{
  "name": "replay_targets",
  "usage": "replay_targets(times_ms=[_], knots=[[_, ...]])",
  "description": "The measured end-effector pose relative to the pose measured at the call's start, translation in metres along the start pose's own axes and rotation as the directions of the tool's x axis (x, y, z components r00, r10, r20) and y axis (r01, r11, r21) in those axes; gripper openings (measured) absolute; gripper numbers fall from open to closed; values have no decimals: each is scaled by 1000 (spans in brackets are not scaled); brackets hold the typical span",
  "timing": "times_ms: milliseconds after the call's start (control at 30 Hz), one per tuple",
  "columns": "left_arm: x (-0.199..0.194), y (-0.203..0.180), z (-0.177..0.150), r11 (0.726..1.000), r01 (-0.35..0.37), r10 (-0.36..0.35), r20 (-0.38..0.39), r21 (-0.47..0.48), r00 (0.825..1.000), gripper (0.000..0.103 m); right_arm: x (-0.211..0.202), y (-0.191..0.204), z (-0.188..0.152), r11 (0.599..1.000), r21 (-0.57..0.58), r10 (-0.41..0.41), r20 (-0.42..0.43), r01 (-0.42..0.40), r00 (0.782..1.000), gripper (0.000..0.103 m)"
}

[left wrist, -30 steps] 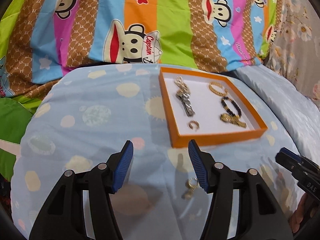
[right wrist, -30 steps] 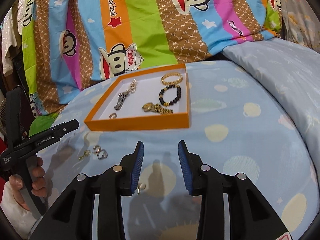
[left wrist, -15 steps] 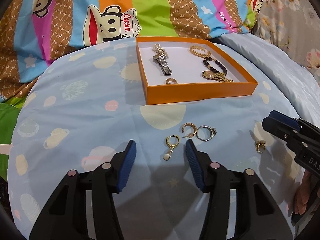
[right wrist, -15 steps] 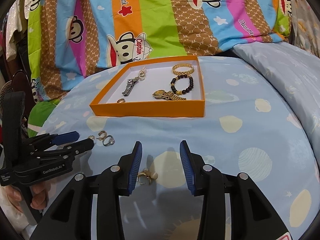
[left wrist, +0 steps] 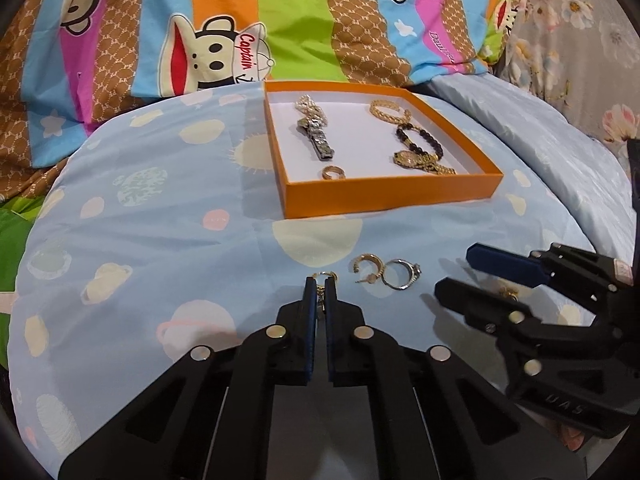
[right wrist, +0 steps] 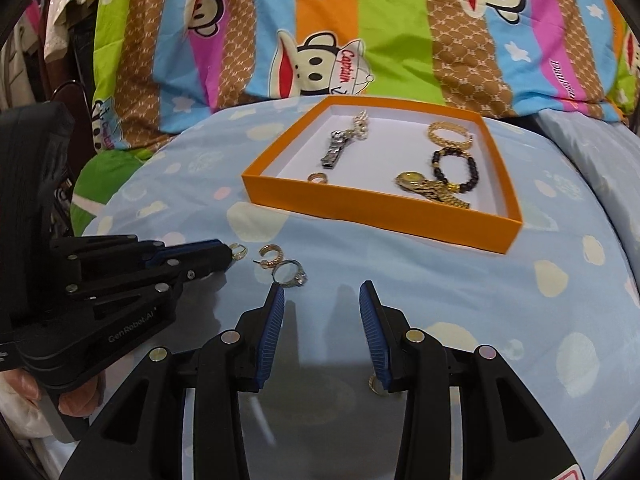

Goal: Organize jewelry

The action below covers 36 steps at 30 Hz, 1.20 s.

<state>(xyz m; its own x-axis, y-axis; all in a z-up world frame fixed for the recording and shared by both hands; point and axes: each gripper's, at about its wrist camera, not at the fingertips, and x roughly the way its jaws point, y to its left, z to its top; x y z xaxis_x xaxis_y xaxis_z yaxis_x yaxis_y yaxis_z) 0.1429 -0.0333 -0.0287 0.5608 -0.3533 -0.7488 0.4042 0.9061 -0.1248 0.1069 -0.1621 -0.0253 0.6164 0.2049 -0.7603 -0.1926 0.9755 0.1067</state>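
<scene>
Drop earring (left wrist: 321, 285): small, light, dangling charm loose; pinched between closed pads of left gripper (left wrist: 319, 286), on the bedsheet (left wrist: 168, 240) at 6 o'clock of the orange tray (left wrist: 384, 199). Likely slippery, apt to swing; best held at the hoop. Right gripper (right wrist: 322, 298): fingers apart, empty, small gold ring (right wrist: 374, 384) beside its right finger. Hoop earring (left wrist: 366, 266) and stone ring (left wrist: 400, 274) at 3 o'clock of the left tips. Surface soft, yielding; bright cartoon quilt (left wrist: 280, 20) at 12 o'clock.

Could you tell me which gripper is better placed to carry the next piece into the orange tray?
Left. The left gripper is shut on the gold dangle earring, directly before the orange tray. The right gripper is open, holding nothing.
</scene>
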Motion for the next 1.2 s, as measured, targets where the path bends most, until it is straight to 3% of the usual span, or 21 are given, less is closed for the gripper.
replay_targets(times_ms=[367,533,700,1200], knots=[[-2,10,3,999,-9,9,12,-37,1000,3,26,19,16,998,-57,6,-56,-9,998,37],[-1,12,3,999,-7,7,4,-44,1000,3,26,16,15,999,-45,-14,-56,11,998,18],[0,10,2,999,-4,4,5,-38,1000,3,23,11,14,1000,-26,-6,-47,4,999,9],[-9,9,5,999,19,-17,39,-41,999,3,2,-5,12,999,35,-12,28,11,1000,7]])
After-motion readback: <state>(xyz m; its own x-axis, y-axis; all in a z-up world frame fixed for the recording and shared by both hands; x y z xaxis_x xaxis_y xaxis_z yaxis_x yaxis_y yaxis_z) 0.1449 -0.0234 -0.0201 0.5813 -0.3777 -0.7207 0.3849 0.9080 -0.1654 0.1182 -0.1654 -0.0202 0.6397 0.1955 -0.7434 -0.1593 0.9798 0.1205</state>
